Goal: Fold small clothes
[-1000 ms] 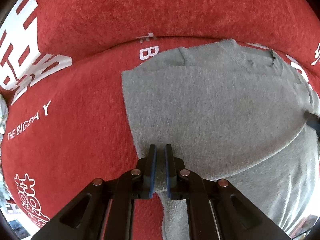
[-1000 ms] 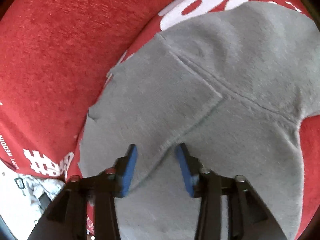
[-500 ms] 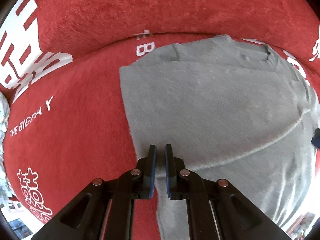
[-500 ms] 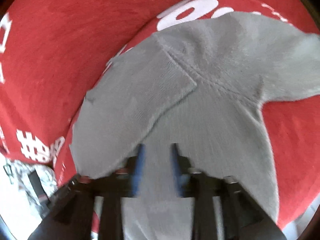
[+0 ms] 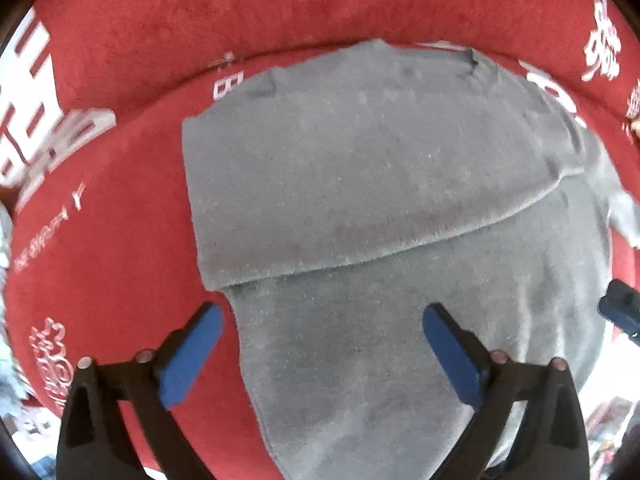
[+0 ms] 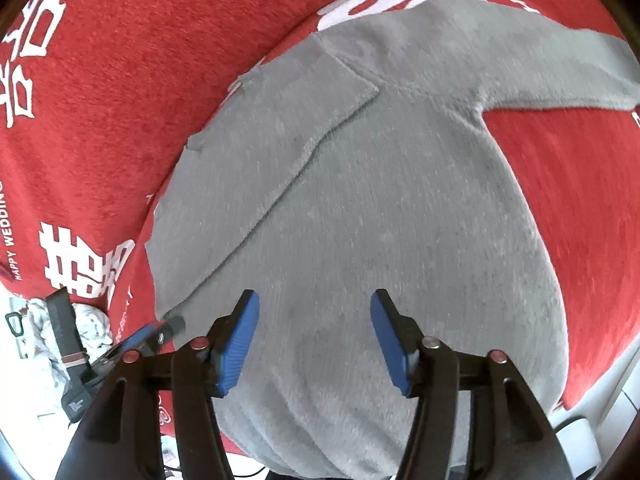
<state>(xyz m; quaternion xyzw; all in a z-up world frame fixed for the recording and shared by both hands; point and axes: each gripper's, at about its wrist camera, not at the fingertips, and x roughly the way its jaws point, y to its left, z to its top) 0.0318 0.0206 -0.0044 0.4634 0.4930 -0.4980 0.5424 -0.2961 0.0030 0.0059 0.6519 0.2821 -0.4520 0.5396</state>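
Left wrist view: the left tongs (image 5: 320,322) are spread wide and hold nothing, over the gray sweater (image 5: 380,200) lying on the red blanket (image 5: 112,240). One side is folded over.

Right wrist view: the right tongs (image 6: 314,314) are spread too, over the sweater's (image 6: 380,220) body. A white cloth heap (image 6: 90,326) sits just beside the blanket (image 6: 140,60).

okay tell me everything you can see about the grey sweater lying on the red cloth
The grey sweater is a small, soft, fleecy-looking knit garment lying flat on a red cloth printed with white lettering. One side has been folded inward, so a flap lies over the body with a clean straight edge. The other sleeve is unfolded and stretches out sideways on the cloth. Its hem hangs toward the cameras. The left gripper and right gripper hover open above it, and neither grips it.
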